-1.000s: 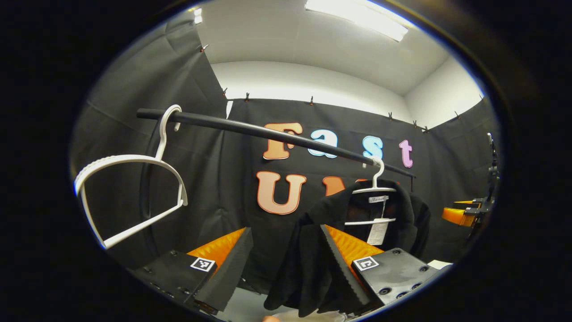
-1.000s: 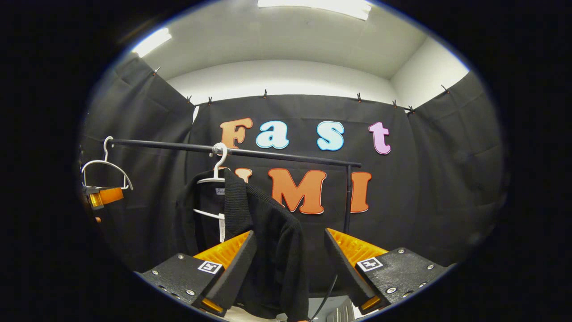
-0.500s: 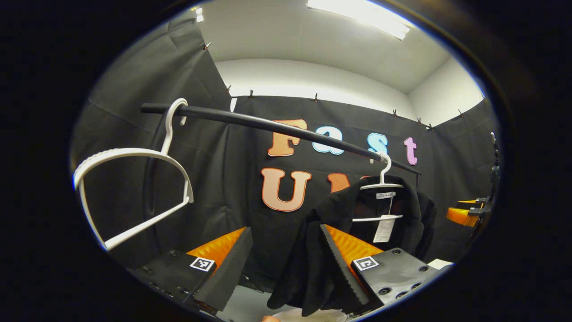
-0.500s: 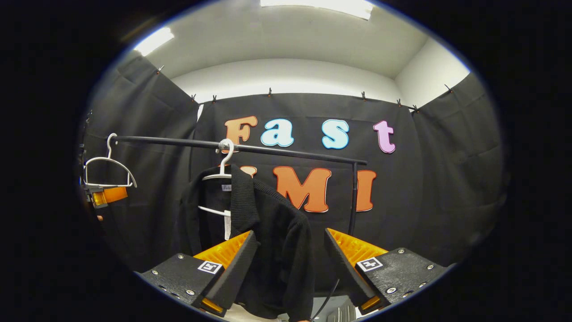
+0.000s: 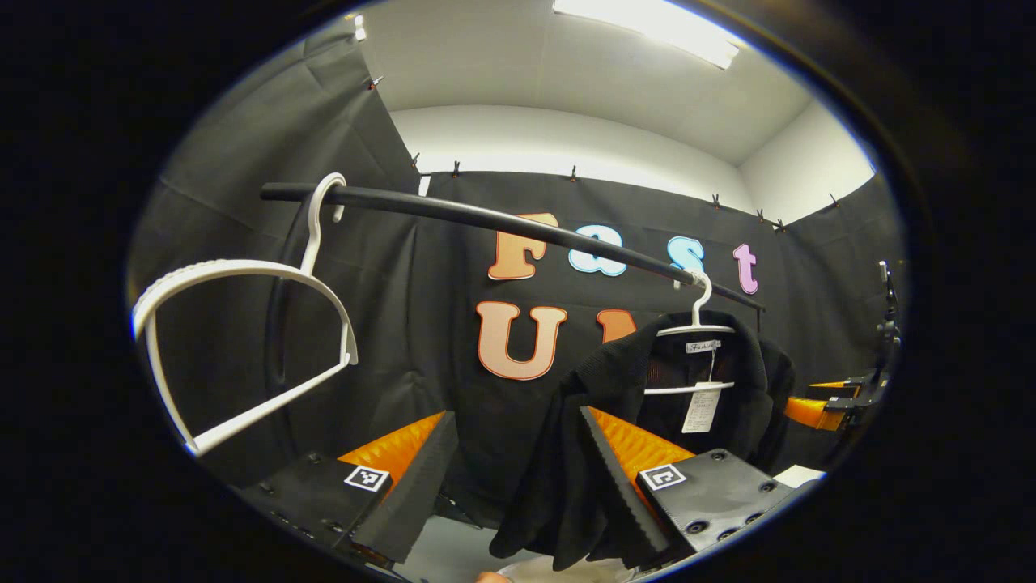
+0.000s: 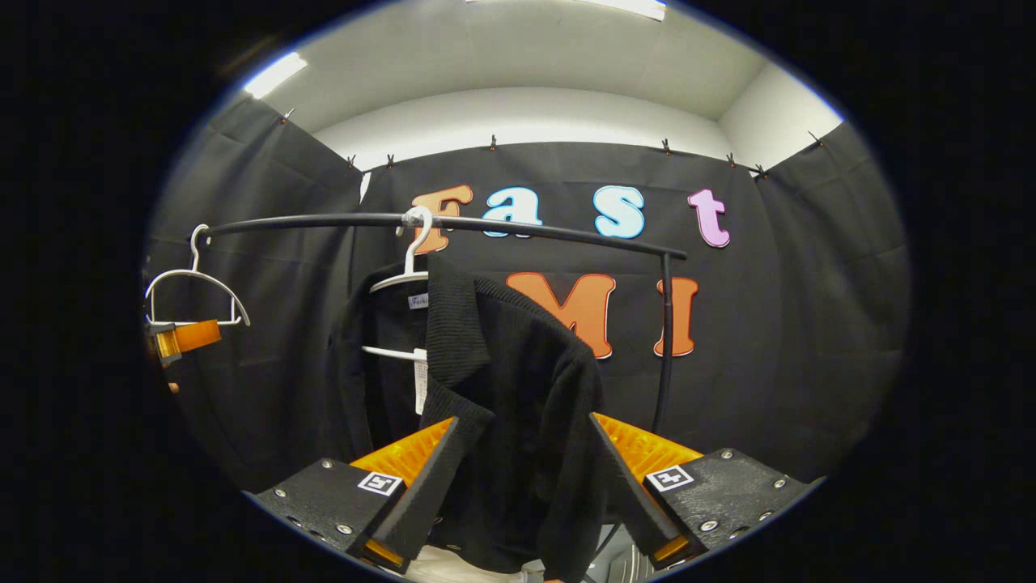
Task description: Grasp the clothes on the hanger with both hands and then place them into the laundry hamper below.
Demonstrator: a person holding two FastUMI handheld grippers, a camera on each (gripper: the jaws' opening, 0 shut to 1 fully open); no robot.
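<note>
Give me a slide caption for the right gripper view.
Open right gripper straddles a black knit cardigan hanging on a white plastic hanger.

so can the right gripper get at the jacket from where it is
Probably yes. The right gripper is open and the black jacket on its hanger hangs right between the fingers with nothing in front of it, though I can't tell whether they touch the cloth.

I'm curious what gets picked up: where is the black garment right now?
The black garment hangs from a white hanger on the black rail, between the right gripper's open fingers.
</note>
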